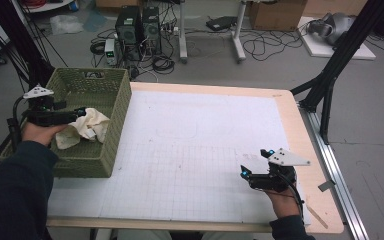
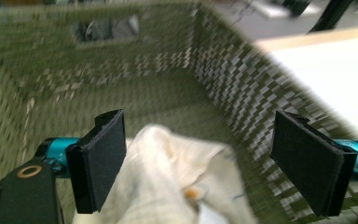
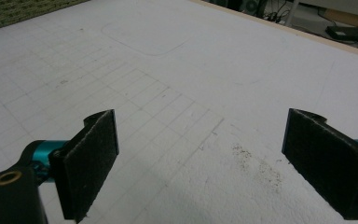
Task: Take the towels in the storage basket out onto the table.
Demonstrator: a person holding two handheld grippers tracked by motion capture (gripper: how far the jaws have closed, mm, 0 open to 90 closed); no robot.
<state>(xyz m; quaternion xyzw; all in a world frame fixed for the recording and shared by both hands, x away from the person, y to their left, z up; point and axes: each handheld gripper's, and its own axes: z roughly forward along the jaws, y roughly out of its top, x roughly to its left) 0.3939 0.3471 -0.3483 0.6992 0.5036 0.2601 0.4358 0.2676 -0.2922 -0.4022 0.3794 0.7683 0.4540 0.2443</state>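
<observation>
A lab: computer towers (image 1: 139,31) (cables (image 1: 260,45) sprawling), gridded table (image 1: 190,150).

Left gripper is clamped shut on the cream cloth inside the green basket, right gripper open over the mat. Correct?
Not quite. The left gripper is open, not clamped: the left gripper view shows its jaws wide apart with the cream cloth lying loose between them. The rest holds: the cloth is inside the green basket, and the right gripper is open over the mat.
</observation>
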